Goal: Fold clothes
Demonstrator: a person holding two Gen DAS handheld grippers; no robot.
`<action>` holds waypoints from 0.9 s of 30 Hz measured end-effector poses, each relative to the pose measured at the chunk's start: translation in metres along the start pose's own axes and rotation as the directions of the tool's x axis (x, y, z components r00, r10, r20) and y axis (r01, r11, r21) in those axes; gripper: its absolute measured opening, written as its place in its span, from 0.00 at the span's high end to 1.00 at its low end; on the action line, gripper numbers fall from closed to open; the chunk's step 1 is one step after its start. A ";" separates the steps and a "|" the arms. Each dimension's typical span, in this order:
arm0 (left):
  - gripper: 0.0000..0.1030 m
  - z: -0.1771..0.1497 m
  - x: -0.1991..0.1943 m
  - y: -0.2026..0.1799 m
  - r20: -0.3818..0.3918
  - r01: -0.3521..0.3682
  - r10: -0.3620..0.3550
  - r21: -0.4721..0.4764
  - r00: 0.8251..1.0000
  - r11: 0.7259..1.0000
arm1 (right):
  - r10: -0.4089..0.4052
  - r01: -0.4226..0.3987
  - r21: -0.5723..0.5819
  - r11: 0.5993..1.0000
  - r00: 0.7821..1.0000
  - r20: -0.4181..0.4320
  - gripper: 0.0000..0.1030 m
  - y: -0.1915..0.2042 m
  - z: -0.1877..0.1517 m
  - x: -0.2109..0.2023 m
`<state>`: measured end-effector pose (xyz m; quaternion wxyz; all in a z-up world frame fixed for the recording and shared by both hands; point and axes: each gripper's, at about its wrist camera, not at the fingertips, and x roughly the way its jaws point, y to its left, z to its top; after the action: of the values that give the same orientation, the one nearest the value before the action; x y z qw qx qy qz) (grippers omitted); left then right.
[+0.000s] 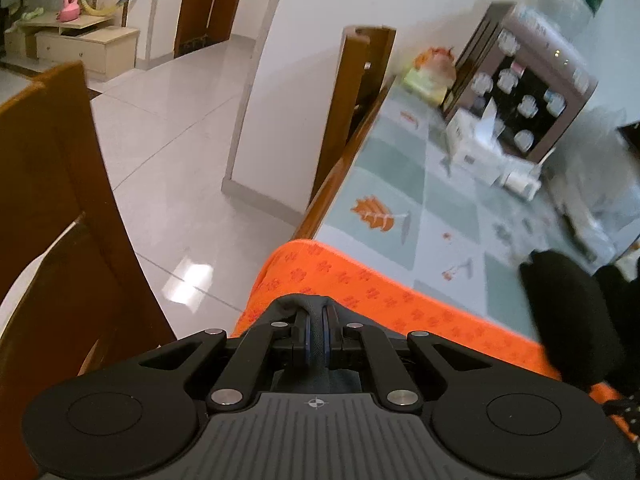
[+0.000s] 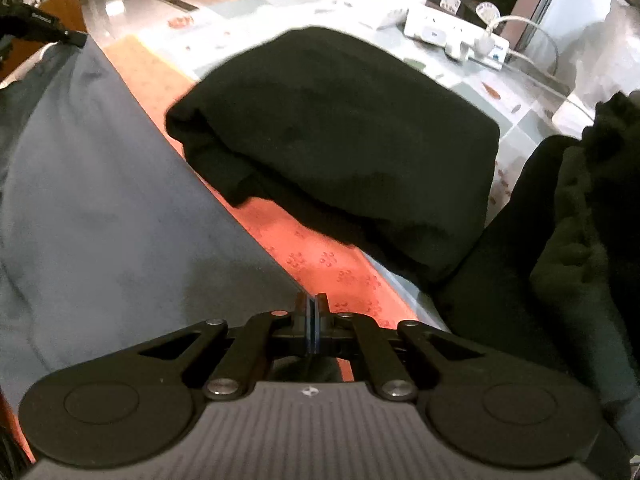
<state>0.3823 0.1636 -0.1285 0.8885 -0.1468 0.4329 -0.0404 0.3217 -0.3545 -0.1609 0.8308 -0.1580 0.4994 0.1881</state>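
My left gripper [image 1: 316, 312] is shut on a dark grey hem of the blue-grey garment, pinched between its pads, above the orange patterned mat [image 1: 380, 300] at the table's near left corner. My right gripper [image 2: 311, 304] is shut on a corner of the same blue-grey garment [image 2: 112, 200], which stretches taut to the upper left, where the left gripper's black tip [image 2: 44, 26] holds its other end. A folded black garment [image 2: 340, 144] lies on the orange mat [image 2: 320, 252] ahead of the right gripper. A pile of dark clothes [image 2: 560, 220] sits at the right.
The table has a pale checked cover [image 1: 432, 200]. A brown water dispenser [image 1: 528, 88], a white power strip [image 2: 452, 36] with cables and white boxes [image 1: 476, 136] stand at the back. Wooden chairs [image 1: 60, 208] and tiled floor [image 1: 180, 152] lie left of the table.
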 end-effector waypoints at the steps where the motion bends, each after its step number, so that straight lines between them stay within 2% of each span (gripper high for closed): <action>1: 0.92 -0.001 0.004 0.000 -0.007 -0.007 0.007 0.009 1.000 1.000 | -0.002 0.002 0.004 1.000 1.000 -0.005 0.98 -0.001 0.000 0.004; 6: 0.86 -0.005 0.015 0.004 -0.025 -0.003 0.003 0.019 1.000 1.000 | -0.013 0.013 0.007 1.000 1.000 0.001 0.97 0.001 -0.002 0.009; 8: 0.79 -0.001 0.013 0.005 -0.044 0.015 -0.015 -0.002 0.999 1.000 | -0.013 0.013 0.026 1.000 1.000 0.010 0.93 -0.001 -0.002 0.003; 9: 0.69 0.001 0.012 0.006 -0.055 0.023 -0.024 -0.014 0.998 1.000 | -0.014 0.014 0.035 0.999 1.000 0.016 0.92 -0.001 -0.002 0.000; 10: 0.47 0.002 0.006 0.005 -0.045 0.018 -0.019 -0.019 0.999 1.000 | -0.025 0.023 0.047 0.999 0.999 0.027 0.89 -0.002 -0.002 -0.007; 12: 0.24 0.005 -0.008 0.002 -0.013 0.000 -0.001 -0.025 1.000 1.000 | -0.045 0.041 0.071 0.997 0.998 0.050 0.84 -0.003 -0.002 -0.022; 16: 0.24 0.010 -0.051 -0.007 0.062 0.018 -0.019 0.008 0.998 1.000 | -0.041 0.032 0.115 0.993 0.996 0.073 0.78 -0.002 -0.003 -0.060; 23: 0.23 0.003 -0.138 -0.026 0.164 0.116 -0.123 0.049 0.979 0.992 | -0.043 0.025 0.138 0.990 0.991 0.127 0.72 0.024 -0.019 -0.131; 27: 0.12 -0.016 -0.184 -0.042 0.219 0.128 -0.153 0.126 0.964 0.984 | -0.032 0.008 0.145 0.989 0.987 0.158 0.66 0.046 -0.038 -0.168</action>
<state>0.2577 0.1565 0.0143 0.9338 -0.1315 0.3139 -0.1102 0.1986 -0.3572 -0.0320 0.8792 -0.0872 0.4419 0.1553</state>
